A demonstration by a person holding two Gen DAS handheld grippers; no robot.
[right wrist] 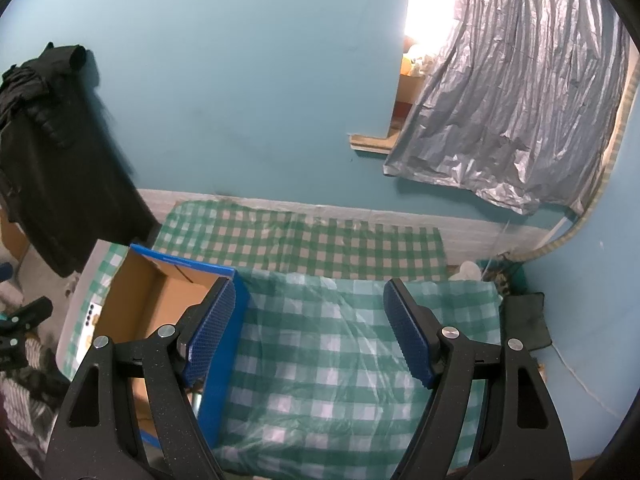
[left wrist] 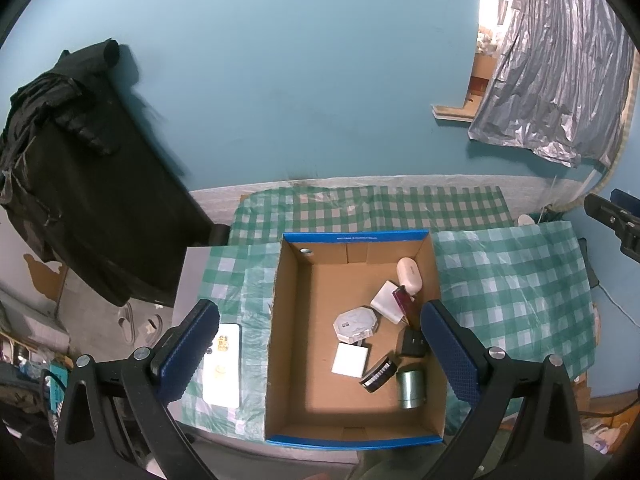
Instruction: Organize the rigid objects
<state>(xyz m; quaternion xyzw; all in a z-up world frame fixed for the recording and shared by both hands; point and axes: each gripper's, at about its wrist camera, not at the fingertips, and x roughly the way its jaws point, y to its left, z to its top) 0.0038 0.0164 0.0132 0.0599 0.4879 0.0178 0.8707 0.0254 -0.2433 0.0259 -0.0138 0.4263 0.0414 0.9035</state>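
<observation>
A cardboard box (left wrist: 296, 360) with a blue rim sits on the green checked cloth. Inside it lie a white case (left wrist: 409, 275), a white octagonal disc (left wrist: 355, 323), a white square (left wrist: 350, 360), a black comb-like piece (left wrist: 378, 373), a small metal tin (left wrist: 410, 388), a maroon stick (left wrist: 403, 300) and a black block (left wrist: 412, 343). My left gripper (left wrist: 320, 356) hovers open above the box, nothing between its blue pads. A white phone (left wrist: 222, 364) lies left of the box. My right gripper (right wrist: 310, 328) stands open over bare cloth, the box (right wrist: 160, 292) at its left finger.
The table stands against a teal wall (left wrist: 300, 80). Black clothing (left wrist: 72, 152) hangs at the left. A silver foil sheet (left wrist: 560, 60) covers a window at the right. Checked cloth (right wrist: 340, 360) under clear plastic spreads right of the box. A dark pouch (right wrist: 524, 316) lies at the far right.
</observation>
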